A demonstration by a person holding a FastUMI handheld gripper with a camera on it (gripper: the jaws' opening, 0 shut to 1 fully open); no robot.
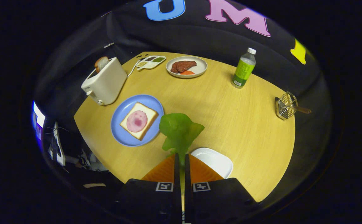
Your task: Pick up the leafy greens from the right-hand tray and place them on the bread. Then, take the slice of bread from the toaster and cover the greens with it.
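- Over the near edge of the round wooden table [230, 124], the gripper [181, 160] has its two orange ribbed fingers [163, 171] pressed together on the stem of the leafy greens [180, 130], which stand up just beyond the fingertips, clear of the tabletop as far as I can tell.
- Just right of the fingers sits the white tray [218, 161], a shallow glossy dish with rounded corners, now bare; so the pick-up looks done.
- Left of the greens and ahead of the fingers lies the blue plate [123, 137], carrying a square slice of bread [148, 119] with a pale crumb, a tan crust and a round pink slice of ham [136, 121] on top. The greens are near its rim but not yet over the bread, so the placing is still to come.
- Farther back on the left stands the toaster [106, 82], cream and smooth-sided, with a second slice of bread [101, 63] poking from its slot; that covering step looks untouched.
- The greens seem soft and floppy, a frilled, matte leaf, bright green, that I would expect to droop when released.
- Elsewhere: a plate of dark meat [185, 66], a green-labelled bottle [244, 68] and a small wire basket [286, 106].
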